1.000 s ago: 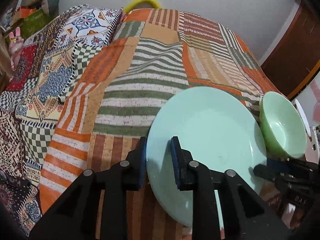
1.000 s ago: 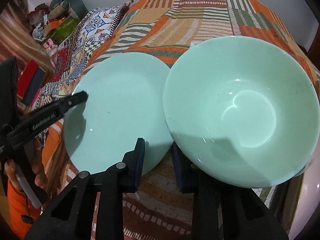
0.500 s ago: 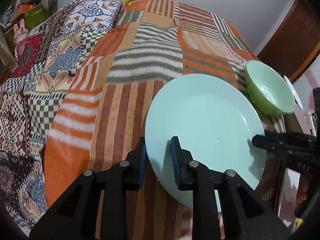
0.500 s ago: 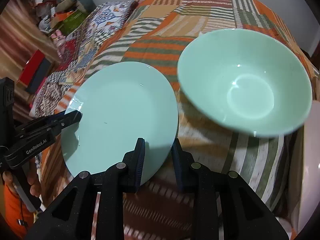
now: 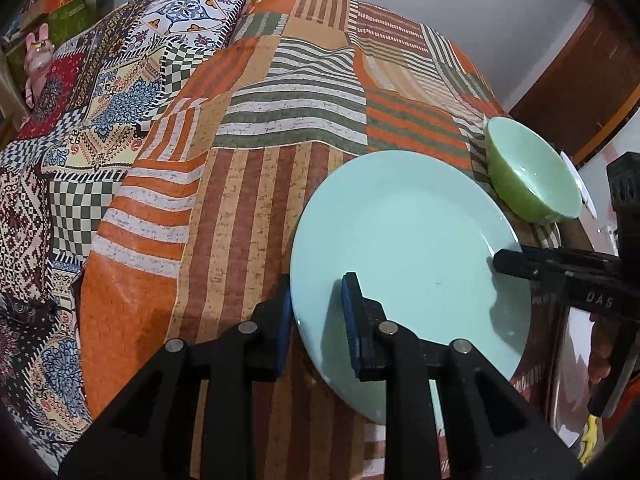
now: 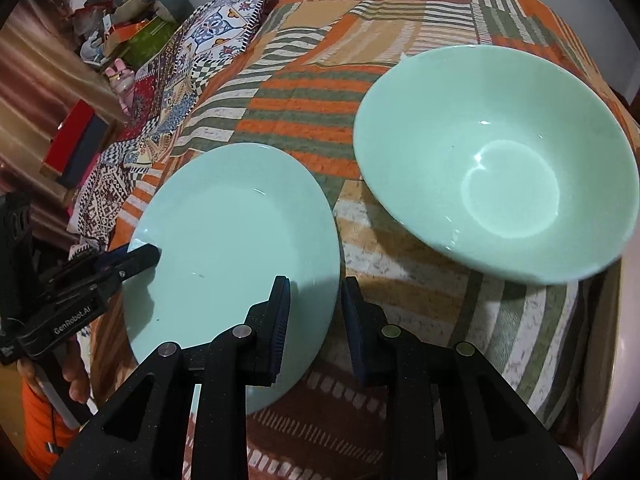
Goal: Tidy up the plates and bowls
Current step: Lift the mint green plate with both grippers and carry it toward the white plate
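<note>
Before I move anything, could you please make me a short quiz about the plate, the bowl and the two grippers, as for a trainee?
1. Which gripper, the left gripper or the right gripper, grips the plate on the side nearer the bowl?
2. What lies between the fingers of the left gripper? A: the rim of the bowl. B: the rim of the plate. C: nothing.
3. True or false: the bowl stands on the plate.

Key
1. The right gripper.
2. B.
3. False: the bowl is beside the plate, apart from it.
</note>
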Tool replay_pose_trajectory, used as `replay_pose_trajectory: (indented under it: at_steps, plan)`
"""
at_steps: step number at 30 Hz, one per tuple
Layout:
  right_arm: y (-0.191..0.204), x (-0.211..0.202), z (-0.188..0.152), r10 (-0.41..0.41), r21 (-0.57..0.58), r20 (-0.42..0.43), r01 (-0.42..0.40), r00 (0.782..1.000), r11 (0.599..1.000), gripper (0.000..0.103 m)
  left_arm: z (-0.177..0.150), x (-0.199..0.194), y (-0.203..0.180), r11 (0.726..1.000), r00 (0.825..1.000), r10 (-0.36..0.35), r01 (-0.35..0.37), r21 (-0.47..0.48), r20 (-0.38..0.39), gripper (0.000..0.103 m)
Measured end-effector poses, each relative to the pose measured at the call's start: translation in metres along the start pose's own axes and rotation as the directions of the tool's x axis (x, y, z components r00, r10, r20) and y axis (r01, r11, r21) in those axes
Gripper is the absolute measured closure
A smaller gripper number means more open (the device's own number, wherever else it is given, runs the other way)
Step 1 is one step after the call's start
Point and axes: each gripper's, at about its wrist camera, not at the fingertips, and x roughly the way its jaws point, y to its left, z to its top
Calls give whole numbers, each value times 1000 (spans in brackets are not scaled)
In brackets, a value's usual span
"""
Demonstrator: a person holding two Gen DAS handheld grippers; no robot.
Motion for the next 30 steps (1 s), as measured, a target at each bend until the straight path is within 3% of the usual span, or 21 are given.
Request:
replay_pose_trajectory:
  at_steps: [6,12,30]
  plan:
    - [14,1,-2,-48,-65,4,48,999,997,75,0,-2,1,999,1000,16,-15,-38,3,80]
    - [10,-8,-4,-20,-34,17,21,1000,999,76,-3,-13,-4,998,1000,18,-17,-57,21,80]
    - [4,-98,-35,24,13,242,-28,970,1000,78,-21,-97,-58,1000,989,-15,16,-6,149,80]
